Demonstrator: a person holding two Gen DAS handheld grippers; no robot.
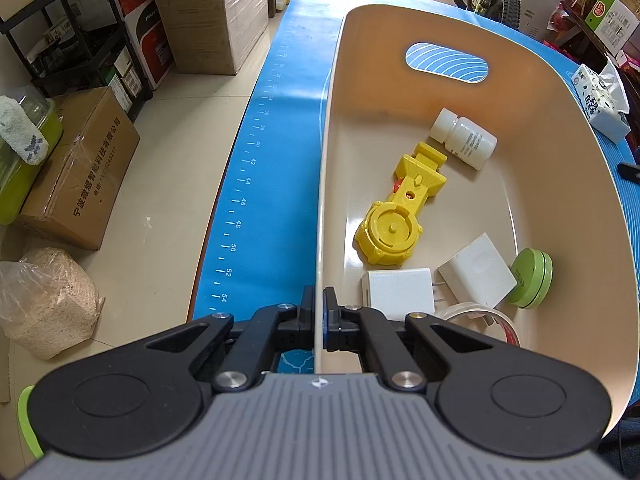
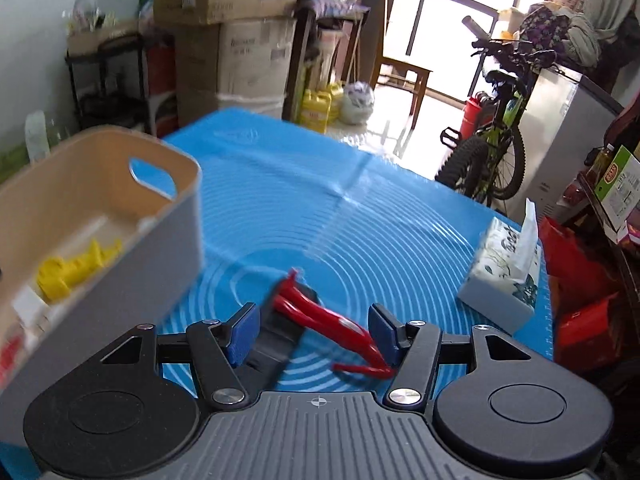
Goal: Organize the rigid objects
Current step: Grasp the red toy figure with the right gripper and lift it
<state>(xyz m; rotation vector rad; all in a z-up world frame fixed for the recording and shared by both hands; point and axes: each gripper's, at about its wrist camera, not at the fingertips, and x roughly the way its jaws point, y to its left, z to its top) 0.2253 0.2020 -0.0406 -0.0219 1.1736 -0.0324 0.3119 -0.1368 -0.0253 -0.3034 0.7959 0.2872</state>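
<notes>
The red-handled tool (image 2: 320, 316) lies on the blue mat (image 2: 400, 240) between the right gripper's (image 2: 316, 332) open jaws, beside the basket (image 1: 332, 160); closing off-centre could skid it away; the left gripper (image 1: 319, 312), clamped on the basket's rim, might tip it.

The left gripper (image 1: 318, 312) pointed steeply down, its jaws pinched shut on a thin wall, one finger (image 1: 307, 307) on each side. The right gripper (image 2: 314, 330) tilted downward less steeply, its jaws standing wide apart, blue pads (image 2: 245, 330) pressing on nothing.
</notes>
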